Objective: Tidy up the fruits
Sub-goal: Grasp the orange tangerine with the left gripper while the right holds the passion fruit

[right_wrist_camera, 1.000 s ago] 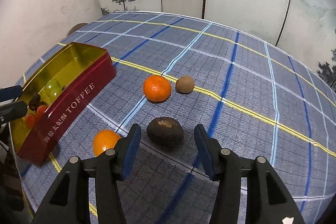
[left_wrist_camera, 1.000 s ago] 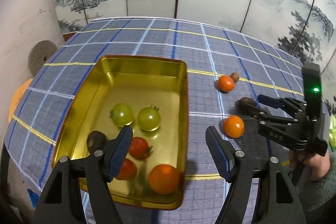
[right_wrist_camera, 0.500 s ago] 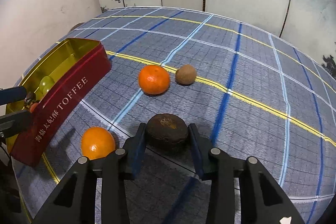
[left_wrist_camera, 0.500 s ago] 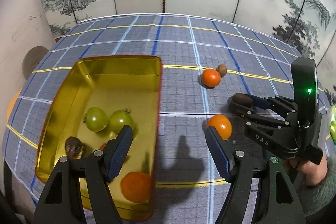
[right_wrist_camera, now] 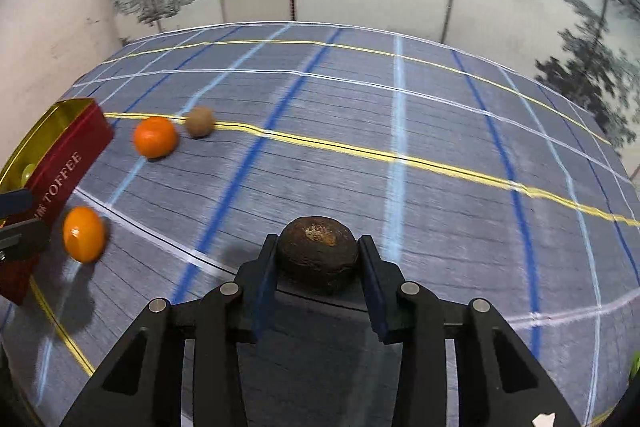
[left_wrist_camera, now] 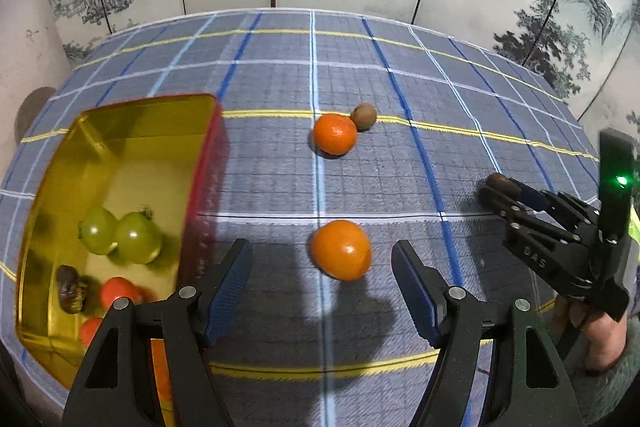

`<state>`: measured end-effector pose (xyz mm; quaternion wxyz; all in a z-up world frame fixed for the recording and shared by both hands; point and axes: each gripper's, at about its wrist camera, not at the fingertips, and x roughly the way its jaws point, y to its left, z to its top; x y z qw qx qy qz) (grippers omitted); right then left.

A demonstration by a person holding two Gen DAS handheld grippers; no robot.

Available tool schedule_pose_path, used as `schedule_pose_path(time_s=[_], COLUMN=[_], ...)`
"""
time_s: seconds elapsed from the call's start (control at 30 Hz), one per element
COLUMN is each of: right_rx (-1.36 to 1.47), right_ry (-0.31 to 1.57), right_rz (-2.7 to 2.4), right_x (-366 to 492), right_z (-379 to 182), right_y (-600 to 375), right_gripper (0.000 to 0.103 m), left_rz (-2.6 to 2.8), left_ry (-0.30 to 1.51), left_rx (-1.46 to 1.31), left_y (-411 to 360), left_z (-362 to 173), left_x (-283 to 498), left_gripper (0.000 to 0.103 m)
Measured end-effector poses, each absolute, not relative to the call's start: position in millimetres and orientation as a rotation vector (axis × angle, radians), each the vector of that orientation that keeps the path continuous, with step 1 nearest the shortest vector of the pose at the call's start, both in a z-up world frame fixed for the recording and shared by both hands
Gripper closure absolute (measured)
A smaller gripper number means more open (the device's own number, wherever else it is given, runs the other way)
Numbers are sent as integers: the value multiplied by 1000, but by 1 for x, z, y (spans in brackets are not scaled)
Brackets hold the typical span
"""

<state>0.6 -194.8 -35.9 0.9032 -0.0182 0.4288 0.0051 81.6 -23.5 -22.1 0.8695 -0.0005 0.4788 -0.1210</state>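
Currently, the rectangular gold-lined tin with red outer walls [left_wrist_camera: 132, 131] sits at the left edge of the blue plaid tablecloth [left_wrist_camera: 280, 75], its open top facing up so fruit can be dropped in. Inside it lie two green round fruits [left_wrist_camera: 120, 235], a small dark brown fruit [left_wrist_camera: 70, 289] and red and orange fruits near its front wall; these appear already sorted.

The left gripper [left_wrist_camera: 322, 285] stands spread with nothing between its blue pads [left_wrist_camera: 228, 283]. It hangs above the cloth just right of the tin's red wall, with the near bright orange round fruit [left_wrist_camera: 340, 249] lying just ahead of the gap between its fingers, a placing that suits taking this fruit next.

Farther toward the cloth's middle, the second orange fruit [left_wrist_camera: 335, 134] rests touching a small tan-brown round fruit [left_wrist_camera: 364, 115], both on the yellow stripe; both are unsorted.

Toward the right edge, the right gripper [right_wrist_camera: 318, 269] is pinching the large dark brown wrinkled round fruit [right_wrist_camera: 318, 253]. Both pads press on the fruit's widest flanks, which should keep a rounded body from slipping out. Whether the fruit has left the cloth cannot be told. In the left view a hand [left_wrist_camera: 600, 327] holds this tool, angled downward

The likely purpose is transfer to the tin
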Motion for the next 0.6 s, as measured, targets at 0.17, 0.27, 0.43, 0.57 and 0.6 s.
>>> schedule_pose_path(time_s=[0.17, 0.27, 0.43, 0.57, 0.6], right_rx=[-16, -23, -20, -18, -17], right_ry=[889, 894, 895, 895, 895], right_rz=[1, 2, 4, 6, 6], right_x=[-2, -2, -2, -2, -2], right_z=[-36, -37, -37, -37, -37], right_y=[-204, -202, -202, -202, -202], right_gripper=[67, 67, 67, 67, 67], left_rz=[-258, -250, -242, -245, -246], left_ry=[1023, 1031, 1043, 1047, 1048], left_rx=[-2, -1, -2, 11, 16], left_y=[-30, -31, -32, -36, -37], left_z=[-31, -36, -43, -46, -47], left_x=[90, 94, 99, 100, 100], left_gripper=[31, 32, 35, 40, 41])
